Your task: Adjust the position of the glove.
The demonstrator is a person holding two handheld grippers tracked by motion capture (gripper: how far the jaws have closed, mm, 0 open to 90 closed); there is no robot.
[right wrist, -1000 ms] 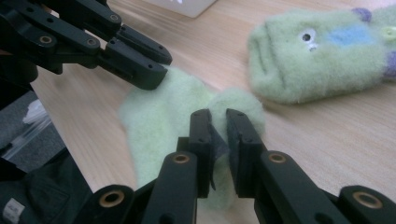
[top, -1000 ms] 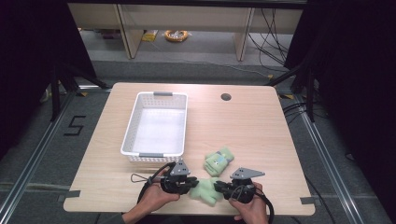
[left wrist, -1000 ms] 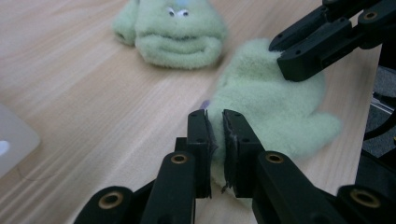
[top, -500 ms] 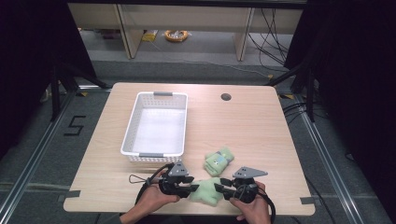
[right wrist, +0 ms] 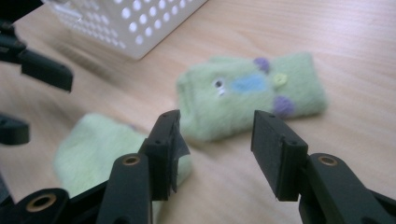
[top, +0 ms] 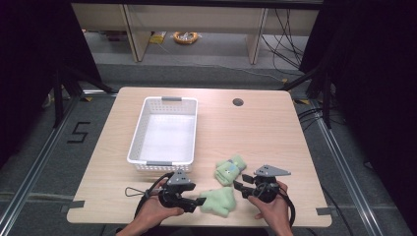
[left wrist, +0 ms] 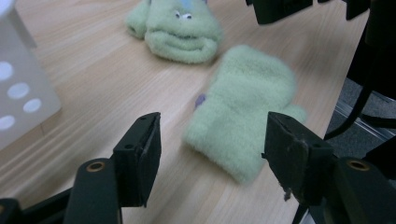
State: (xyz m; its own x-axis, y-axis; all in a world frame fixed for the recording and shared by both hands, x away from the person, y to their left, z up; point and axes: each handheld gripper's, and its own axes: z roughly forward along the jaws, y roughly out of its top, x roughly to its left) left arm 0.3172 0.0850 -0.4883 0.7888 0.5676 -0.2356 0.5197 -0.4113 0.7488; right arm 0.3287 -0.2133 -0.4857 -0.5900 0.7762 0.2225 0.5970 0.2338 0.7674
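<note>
A plain green fuzzy sock (top: 219, 200) lies flat near the table's front edge, between my two grippers. My left gripper (top: 196, 202) is at its left end and open; in the left gripper view the sock (left wrist: 243, 107) lies just ahead of the spread jaws (left wrist: 215, 140). My right gripper (top: 241, 188) is to the sock's right, open and holding nothing. A second green sock (top: 229, 169), folded, with eyes and purple dots, lies just behind the first. In the right gripper view this folded sock (right wrist: 252, 93) is ahead of the open jaws (right wrist: 217, 140), with the plain sock (right wrist: 102, 144) at the left.
A white perforated basket (top: 164, 162) stands left of centre, just behind my left hand, its wall close in the left gripper view (left wrist: 18, 84). A cable hole (top: 238, 102) sits at the table's back. The front edge is right under both hands.
My right gripper has drifted a little to the right and away from the plain sock. The left gripper and both socks have hardly moved.
</note>
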